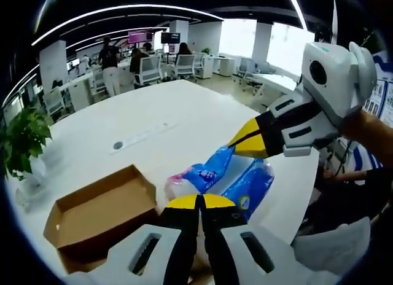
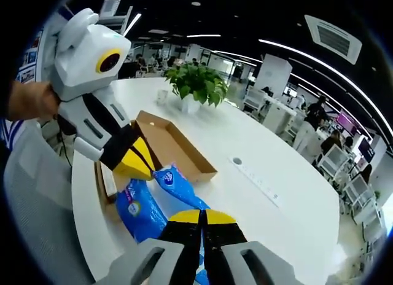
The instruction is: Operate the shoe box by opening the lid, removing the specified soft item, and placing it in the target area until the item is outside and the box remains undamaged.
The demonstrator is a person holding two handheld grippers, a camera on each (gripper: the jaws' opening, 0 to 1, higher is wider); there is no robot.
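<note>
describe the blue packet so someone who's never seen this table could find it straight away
On the big white table, look beside the open brown cardboard box, on the side away from the potted plant. The blue packet lies there, glossy plastic with white print, the table's brightest-coloured item.

Left gripper (image 1: 199,202): yellow-tipped jaws are seen pressed together, no gap between them. Right gripper (image 2: 202,216): jaws likewise closed tip to tip. Each gripper is seen in the other's view, angled downward, tips together. A bare hand (image 2: 27,101) is seen behind the left gripper's body.
</note>
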